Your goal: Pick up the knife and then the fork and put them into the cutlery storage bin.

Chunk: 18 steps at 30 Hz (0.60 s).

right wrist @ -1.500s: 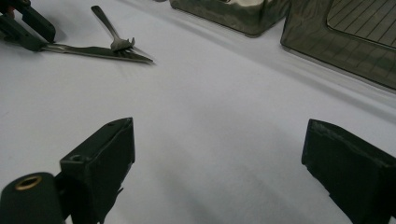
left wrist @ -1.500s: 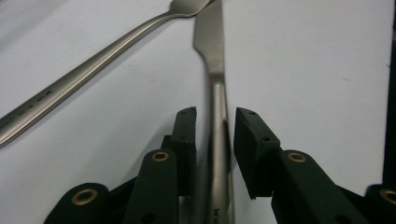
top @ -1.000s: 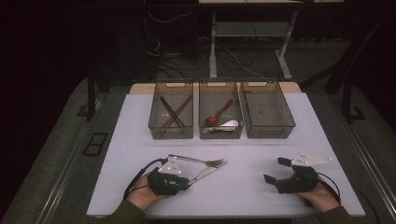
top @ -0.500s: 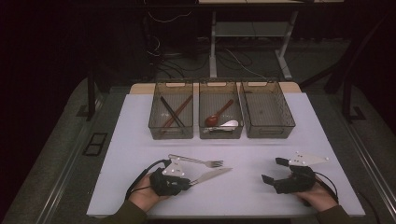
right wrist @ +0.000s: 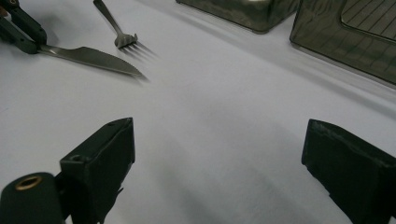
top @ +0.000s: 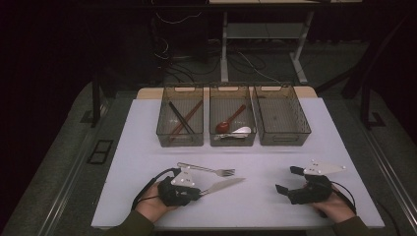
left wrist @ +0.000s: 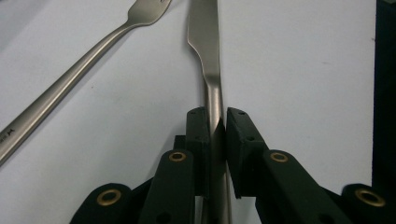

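Where jaws clamp knife (left wrist: 208,56), handle end hidden, apparently.

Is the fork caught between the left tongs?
No, the left tongs clamp the knife; the fork lies free beside it.

The high view shows a dim room, nearly black around a moderately lit pale table (top: 147,142), slightly soft and grainy. In the left gripper view, a knife (left wrist: 205,46) and fork (left wrist: 93,56) carry soft sheen on the metal, and the near jaws are a little blurred. In the right gripper view, long soft shadows trail from the bins (right wrist: 345,42) across the table, with the close jaws out of focus.
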### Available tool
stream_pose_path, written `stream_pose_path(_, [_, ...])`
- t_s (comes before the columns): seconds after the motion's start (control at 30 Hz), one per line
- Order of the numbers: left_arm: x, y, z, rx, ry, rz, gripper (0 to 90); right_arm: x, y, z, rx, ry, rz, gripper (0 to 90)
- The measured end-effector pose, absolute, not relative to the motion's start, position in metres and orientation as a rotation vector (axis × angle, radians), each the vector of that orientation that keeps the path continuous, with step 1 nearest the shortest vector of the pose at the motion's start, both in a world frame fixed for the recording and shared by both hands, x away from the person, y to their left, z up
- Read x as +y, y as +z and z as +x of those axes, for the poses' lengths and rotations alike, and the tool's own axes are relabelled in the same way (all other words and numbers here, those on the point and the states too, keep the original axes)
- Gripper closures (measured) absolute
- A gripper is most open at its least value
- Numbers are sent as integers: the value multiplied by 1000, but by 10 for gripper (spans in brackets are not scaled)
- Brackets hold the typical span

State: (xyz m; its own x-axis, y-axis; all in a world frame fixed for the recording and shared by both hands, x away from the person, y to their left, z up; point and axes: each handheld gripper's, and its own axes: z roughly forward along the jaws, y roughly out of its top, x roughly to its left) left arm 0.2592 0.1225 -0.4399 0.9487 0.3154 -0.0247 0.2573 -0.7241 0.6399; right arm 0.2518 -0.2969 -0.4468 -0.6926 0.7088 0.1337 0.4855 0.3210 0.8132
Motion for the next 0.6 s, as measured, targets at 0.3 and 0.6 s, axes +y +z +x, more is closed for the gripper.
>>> stream_pose_path(0.3, [118,-432,260,379,123,2350,787,-300,-446,252,2336,1313,1093,91])
stream_pose_path(0.6, [112,-415,271,402,150,2232,787,-294,-441,253,2340,1322,1097,90])
